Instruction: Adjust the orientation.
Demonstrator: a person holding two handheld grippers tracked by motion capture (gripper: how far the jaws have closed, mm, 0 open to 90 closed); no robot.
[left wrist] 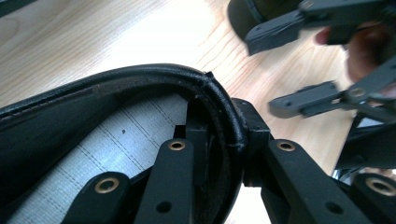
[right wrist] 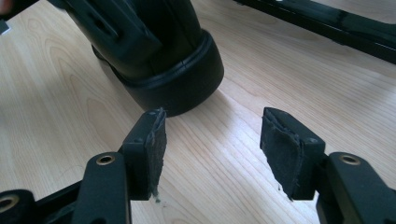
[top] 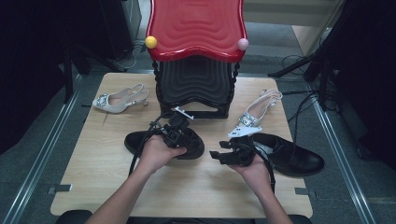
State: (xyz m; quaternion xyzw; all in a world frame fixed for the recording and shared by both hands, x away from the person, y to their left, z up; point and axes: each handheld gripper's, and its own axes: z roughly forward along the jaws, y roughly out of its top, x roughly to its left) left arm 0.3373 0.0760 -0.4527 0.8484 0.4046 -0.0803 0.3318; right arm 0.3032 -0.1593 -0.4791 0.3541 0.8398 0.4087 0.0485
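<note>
Black leather forms the collar of the low lace-up shoe (left wrist: 140, 79) that the left gripper (left wrist: 219, 140) clamps between its jaws on the pale wooden table (right wrist: 289, 74), while the right gripper (right wrist: 212, 151) stands open and empty just beside that shoe's heel.

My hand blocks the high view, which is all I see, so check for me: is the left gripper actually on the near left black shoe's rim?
Observer: Yes. The left gripper view shows one of the left gripper's fingers inside the black shoe's heel collar, one outside, seemingly pinching it.
Operator: Is the right gripper holding anything?
Observer: No. Its own view shows the fingers apart over bare table, that shoe's rounded end just ahead.
</note>
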